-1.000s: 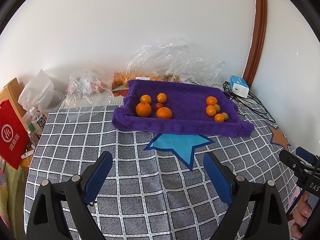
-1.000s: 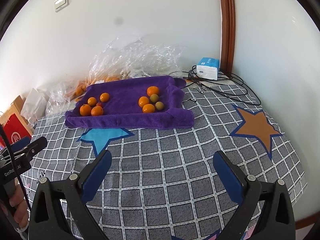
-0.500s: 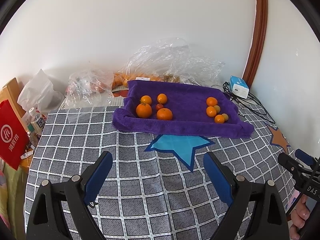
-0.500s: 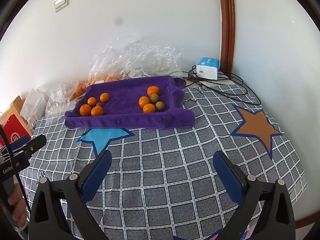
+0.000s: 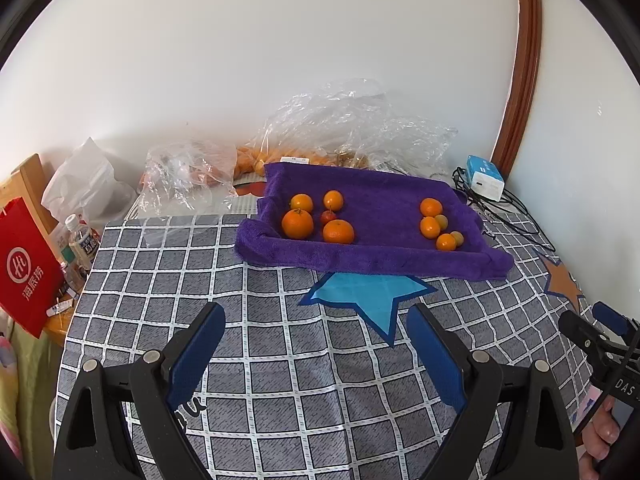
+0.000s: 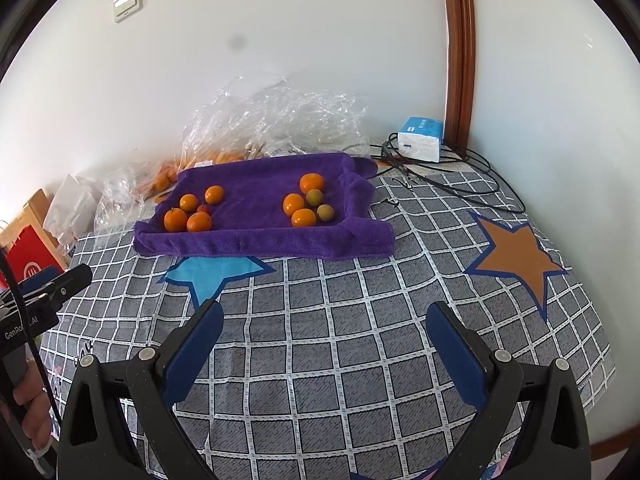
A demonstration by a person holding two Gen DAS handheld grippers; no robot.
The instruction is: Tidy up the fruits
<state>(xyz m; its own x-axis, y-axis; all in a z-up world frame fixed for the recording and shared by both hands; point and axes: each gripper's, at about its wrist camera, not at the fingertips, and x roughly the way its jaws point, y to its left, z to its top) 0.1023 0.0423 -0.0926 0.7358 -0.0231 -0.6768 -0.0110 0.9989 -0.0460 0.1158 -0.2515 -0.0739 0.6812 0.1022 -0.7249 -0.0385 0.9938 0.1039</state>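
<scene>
The tabletop (image 6: 360, 360) wears a grey checked cloth with two stars on it, one blue star (image 6: 212, 274) and one brown star (image 6: 518, 258); at the far side lies one purple towel (image 5: 380, 258) with its edges rolled up like a tray, and all the fruit sits on it.

Both grippers hang low over the near part of the tabletop, well apart from the towel; the left gripper (image 5: 316, 354) has its jaws wide apart and holds nothing; the right gripper (image 6: 326, 350) is the same, wide apart with nothing in it.

I think the sorting looks almost done, or the hands are just waiting to start a pick; the next move would be to reach far forward to the towel and close gently on one small round fruit, which may roll.

Counting the fruit: the left pile has four oranges (image 5: 297, 223) and one tiny red fruit (image 5: 329, 216); the right pile has three small oranges (image 6: 293, 204) and two small green-yellow fruits (image 6: 315, 197); that makes ten in two piles, well apart.

Behind the towel lie crinkly clear plastic bags (image 5: 360, 128), and one white and blue box (image 6: 421, 139) sits by the wall.
</scene>
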